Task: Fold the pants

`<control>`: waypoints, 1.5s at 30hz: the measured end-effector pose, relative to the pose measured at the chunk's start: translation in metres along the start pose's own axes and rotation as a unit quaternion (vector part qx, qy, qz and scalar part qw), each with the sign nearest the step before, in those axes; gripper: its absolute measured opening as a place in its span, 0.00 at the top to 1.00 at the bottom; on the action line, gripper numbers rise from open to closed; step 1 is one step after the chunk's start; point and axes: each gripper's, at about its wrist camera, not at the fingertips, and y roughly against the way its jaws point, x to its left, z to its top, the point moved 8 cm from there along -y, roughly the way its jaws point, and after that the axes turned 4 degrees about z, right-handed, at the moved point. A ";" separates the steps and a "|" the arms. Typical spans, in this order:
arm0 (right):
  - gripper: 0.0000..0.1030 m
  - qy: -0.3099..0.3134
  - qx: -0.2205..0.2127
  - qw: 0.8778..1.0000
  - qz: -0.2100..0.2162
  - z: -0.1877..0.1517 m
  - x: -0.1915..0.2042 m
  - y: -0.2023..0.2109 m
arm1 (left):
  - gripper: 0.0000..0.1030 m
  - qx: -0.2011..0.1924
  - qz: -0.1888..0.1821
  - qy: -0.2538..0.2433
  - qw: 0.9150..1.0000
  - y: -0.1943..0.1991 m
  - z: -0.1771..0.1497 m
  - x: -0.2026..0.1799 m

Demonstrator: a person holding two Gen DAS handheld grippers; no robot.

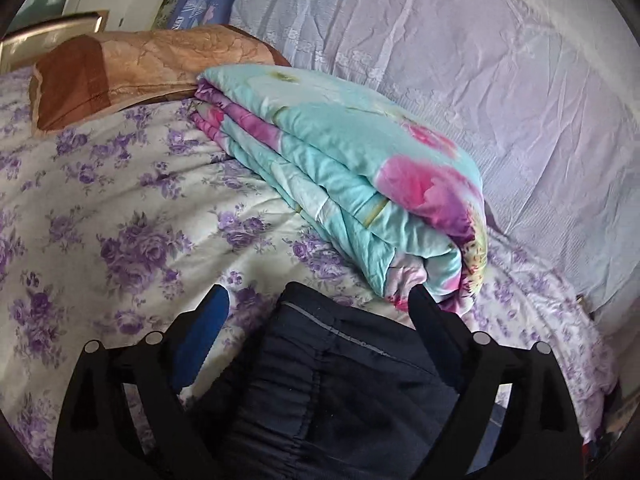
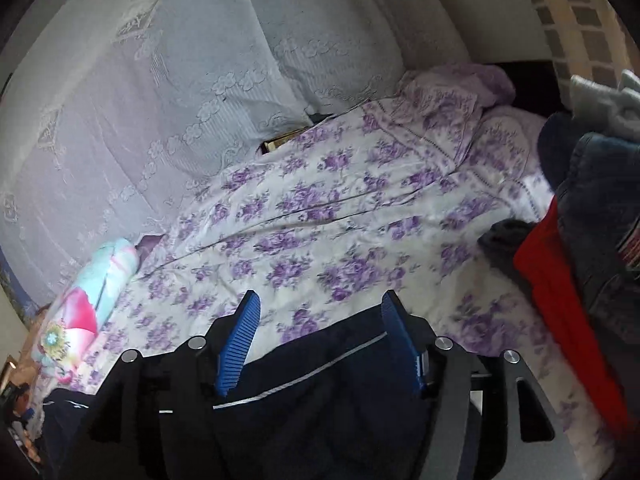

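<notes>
Dark navy pants point(image 1: 332, 384) with a thin grey piping line lie on the purple-flowered bedsheet point(image 1: 120, 200). In the left wrist view my left gripper point(image 1: 316, 304) is open, its blue-padded fingers point(image 1: 204, 336) standing on either side of the pants' gathered end, just above the cloth. In the right wrist view my right gripper point(image 2: 318, 320) is open too, its ribbed blue pads point(image 2: 240, 344) astride the upper edge of the pants point(image 2: 320, 400). Neither gripper holds the cloth.
A folded turquoise and pink quilt point(image 1: 360, 184) lies just beyond the left gripper; it also shows at the left in the right wrist view point(image 2: 92, 288). A brown pillow point(image 1: 132, 68) lies behind it. A pile of red and dark clothes point(image 2: 580, 260) sits at the right. A lace curtain point(image 2: 160, 100) lines the bed's far side.
</notes>
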 end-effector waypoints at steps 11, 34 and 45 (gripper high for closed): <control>0.38 -0.049 0.080 0.990 -0.103 -0.046 -0.075 0.039 | 0.14 0.044 -0.066 0.036 0.996 0.042 -0.015 0.023; 0.89 -0.136 0.130 0.980 -0.057 -0.089 -0.103 0.046 | 0.14 0.133 -0.080 0.022 0.988 0.124 -0.124 0.117; 0.49 -0.158 0.059 0.984 -0.055 -0.080 -0.108 0.097 | 0.51 0.116 -0.045 0.006 0.992 0.107 -0.121 0.113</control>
